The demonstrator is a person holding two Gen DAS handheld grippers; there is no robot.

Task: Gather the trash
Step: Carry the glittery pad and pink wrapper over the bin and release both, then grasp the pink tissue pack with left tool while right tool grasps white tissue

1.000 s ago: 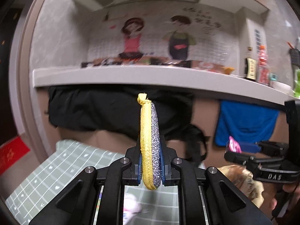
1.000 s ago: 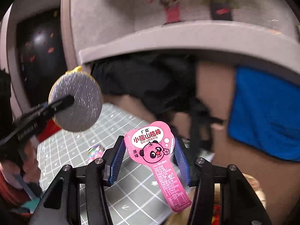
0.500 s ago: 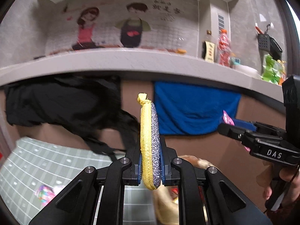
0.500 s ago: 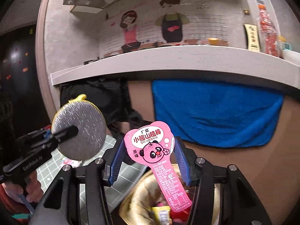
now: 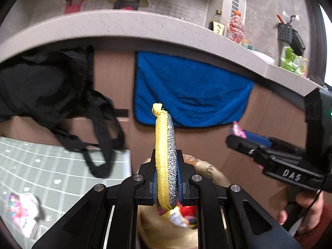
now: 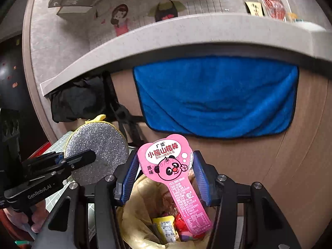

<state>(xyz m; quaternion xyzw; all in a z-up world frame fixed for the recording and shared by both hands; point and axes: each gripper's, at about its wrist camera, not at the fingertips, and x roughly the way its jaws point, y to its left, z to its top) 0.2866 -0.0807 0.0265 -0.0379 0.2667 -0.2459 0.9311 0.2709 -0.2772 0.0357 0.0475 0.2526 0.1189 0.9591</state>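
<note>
Right gripper (image 6: 166, 178) jaws are pressed on a flat pink paddle-shaped snack wrapper (image 6: 172, 172), judged light and flimsy, best pinched across its broad head. Below it a yellowish bag-lined trash bin (image 6: 137, 213) is seen. Left gripper (image 5: 167, 183) is clamped edge-on on a soft round yellow-and-silver scouring pad (image 5: 165, 155), judged compressible.

The pink wrapper (image 6: 173, 166) carries "广盛" and "小熊山楂棒" in its white bubble, with "原味" at eight o'clock of the panda face. The left gripper (image 6: 83, 157) body reads "GenRobot.AI". The right gripper (image 5: 238, 141) body reads "DAS". Wall lettering is too blurred.
</note>
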